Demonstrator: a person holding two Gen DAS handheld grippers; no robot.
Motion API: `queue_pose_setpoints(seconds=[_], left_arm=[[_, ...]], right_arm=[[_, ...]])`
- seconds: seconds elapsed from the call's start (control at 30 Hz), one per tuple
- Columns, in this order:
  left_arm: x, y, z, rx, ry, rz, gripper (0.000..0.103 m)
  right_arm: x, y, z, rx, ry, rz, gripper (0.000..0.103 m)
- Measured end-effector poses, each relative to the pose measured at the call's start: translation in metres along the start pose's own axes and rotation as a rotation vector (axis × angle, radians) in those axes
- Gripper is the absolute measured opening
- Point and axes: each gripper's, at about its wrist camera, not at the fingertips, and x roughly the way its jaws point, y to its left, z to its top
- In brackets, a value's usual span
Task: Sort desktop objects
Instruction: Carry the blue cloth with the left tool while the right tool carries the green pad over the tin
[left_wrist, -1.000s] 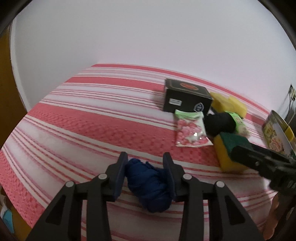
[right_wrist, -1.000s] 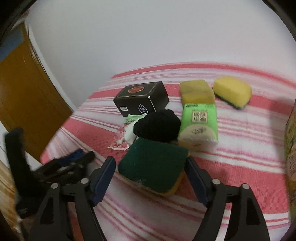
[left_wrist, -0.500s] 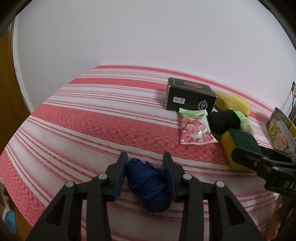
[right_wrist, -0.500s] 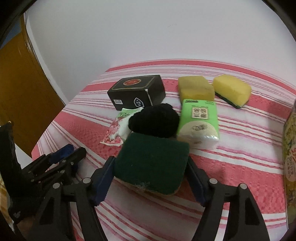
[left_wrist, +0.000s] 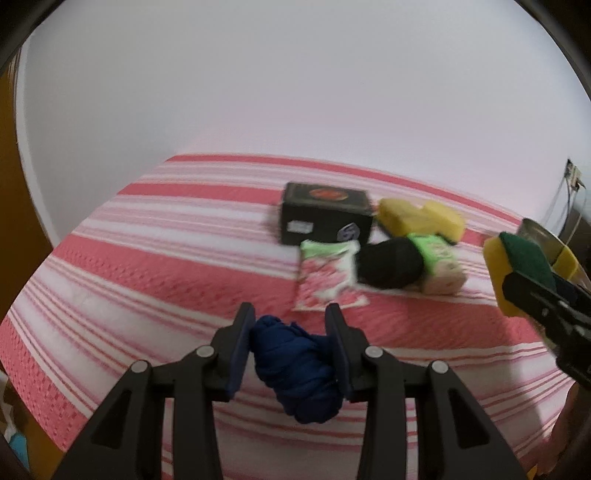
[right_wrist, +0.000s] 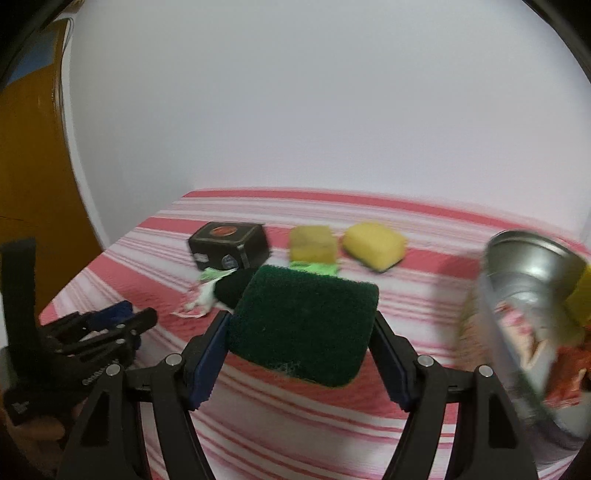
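Sponge (right_wrist: 303, 321) clamped in our right gripper (right_wrist: 301, 339) above the striped cloth (right_wrist: 332, 424); our left gripper (left_wrist: 291, 350) pinches the blue rag (left_wrist: 295, 369).

A woven red-and-white striped cloth (left_wrist: 155, 266), textured and matt, covers the tabletop. At lower centre, matt black plastic tongs (left_wrist: 290, 345) clamp a soft bundle of dark blue fabric (left_wrist: 295, 369). Right-hand tongs (right_wrist: 299, 332) pinch a sponge (right_wrist: 303, 325) with a coarse green scouring face. At right stands a shiny metal tin (right_wrist: 532, 295); behind, a glossy black carton (right_wrist: 229, 245), porous yellow sponges (right_wrist: 373, 245) and a crinkly plastic candy packet (left_wrist: 327, 275).
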Motion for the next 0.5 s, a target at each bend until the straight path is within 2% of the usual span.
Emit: queue_pose_setpoints(seconds=[0.5], left_arm=[[-0.019, -0.090, 0.027, 0.135, -0.084, -0.137, 0.039]], right_arm=[[-0.046, -0.063, 0.007, 0.087, -0.086, -0.134, 0.075]])
